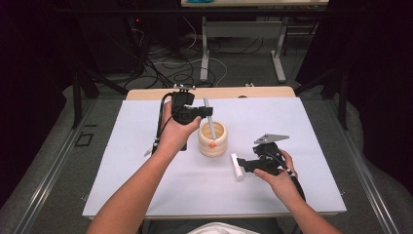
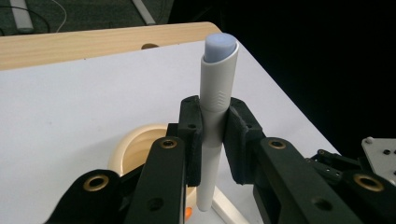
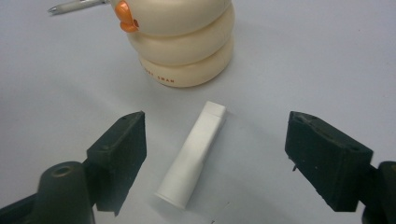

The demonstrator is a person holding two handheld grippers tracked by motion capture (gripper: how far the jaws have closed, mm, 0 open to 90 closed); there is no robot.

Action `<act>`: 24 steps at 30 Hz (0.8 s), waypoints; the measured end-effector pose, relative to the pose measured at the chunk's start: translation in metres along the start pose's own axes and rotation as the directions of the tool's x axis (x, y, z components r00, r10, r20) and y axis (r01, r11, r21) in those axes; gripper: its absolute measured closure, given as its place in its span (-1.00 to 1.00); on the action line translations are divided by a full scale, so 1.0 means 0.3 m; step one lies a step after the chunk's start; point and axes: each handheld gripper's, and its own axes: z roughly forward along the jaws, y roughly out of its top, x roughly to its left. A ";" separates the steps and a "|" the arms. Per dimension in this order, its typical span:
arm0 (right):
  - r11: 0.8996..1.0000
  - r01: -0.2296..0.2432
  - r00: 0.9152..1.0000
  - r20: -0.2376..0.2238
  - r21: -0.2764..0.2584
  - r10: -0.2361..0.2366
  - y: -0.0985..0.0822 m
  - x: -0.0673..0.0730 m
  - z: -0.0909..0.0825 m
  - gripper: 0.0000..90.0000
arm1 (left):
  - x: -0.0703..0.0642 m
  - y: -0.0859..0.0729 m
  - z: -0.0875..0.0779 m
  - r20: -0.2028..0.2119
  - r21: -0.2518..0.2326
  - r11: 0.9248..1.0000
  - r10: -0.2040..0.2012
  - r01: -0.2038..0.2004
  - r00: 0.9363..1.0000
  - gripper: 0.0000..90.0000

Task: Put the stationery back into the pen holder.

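Observation:
A pale grey-white pen [image 2: 215,93] with a bluish rounded end stands upright between the jaws of my left gripper [image 2: 212,122], which is shut on its barrel. In the high view the left gripper [image 1: 206,113] holds the pen [image 1: 208,108] above a cream ribbed holder [image 1: 213,140], the pen's lower end inside the holder's mouth. A white pen cap [image 3: 194,156] lies flat on the table between the wide-apart jaws of my right gripper [image 3: 218,154], and neither pad touches it. In the high view the right gripper [image 1: 243,165] sits just right of the cap [image 1: 237,167].
The holder [image 3: 184,44] bears an orange knob [image 3: 125,16] on its side. A thin silvery pen [image 3: 74,6] lies on the white sheet [image 1: 292,126] beyond the holder, near my left forearm. The table's wooden edge [image 1: 229,92] runs along the back.

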 end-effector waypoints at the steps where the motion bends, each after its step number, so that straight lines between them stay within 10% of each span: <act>1: 1.000 0.004 1.000 0.006 -0.003 -0.004 0.000 -0.002 0.002 -0.60 | 0.002 0.002 0.004 -0.006 -0.003 1.000 0.000 0.000 1.000 0.74; 24: 1.000 0.008 0.998 0.062 0.026 -0.009 -0.008 -0.013 0.014 -0.91 | 0.036 -0.016 0.125 -0.109 0.079 0.997 0.032 -0.023 0.994 0.74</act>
